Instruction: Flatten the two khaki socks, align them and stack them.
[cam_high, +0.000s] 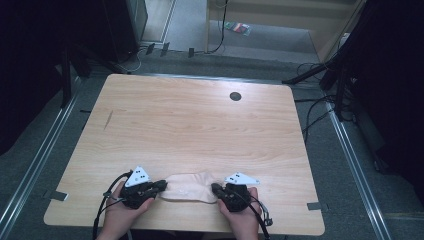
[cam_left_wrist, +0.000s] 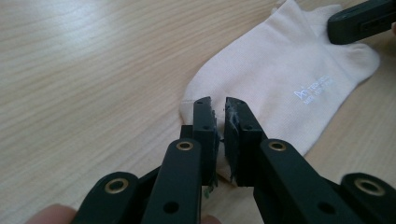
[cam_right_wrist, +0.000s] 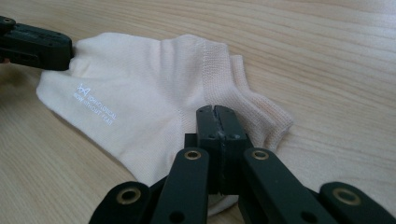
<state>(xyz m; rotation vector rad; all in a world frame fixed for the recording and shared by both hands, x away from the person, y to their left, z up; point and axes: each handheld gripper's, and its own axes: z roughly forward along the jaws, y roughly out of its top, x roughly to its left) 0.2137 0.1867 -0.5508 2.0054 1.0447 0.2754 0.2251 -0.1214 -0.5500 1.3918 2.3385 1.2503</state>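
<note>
A pale cream ankle sock (cam_high: 187, 187) lies flat on the wooden table (cam_high: 200, 125) near its front edge, with white lettering on its side (cam_left_wrist: 315, 88). My left gripper (cam_high: 162, 184) sits at the sock's toe end, jaws almost together with only a thin slit (cam_left_wrist: 220, 105); the cloth lies under the tips, not drawn up between them. My right gripper (cam_high: 215, 188) is at the cuff and heel end, jaws pressed fully together (cam_right_wrist: 215, 111) over the sock (cam_right_wrist: 140, 93). Each gripper shows in the other's view: the right gripper (cam_left_wrist: 362, 21), the left gripper (cam_right_wrist: 65, 46).
A small dark round hole (cam_high: 235, 96) marks the far right part of the table. Dark stands and cables (cam_high: 320, 105) crowd the floor to the right, more dark equipment (cam_high: 75, 60) stands to the left, and a pale wooden frame (cam_high: 280, 20) is behind.
</note>
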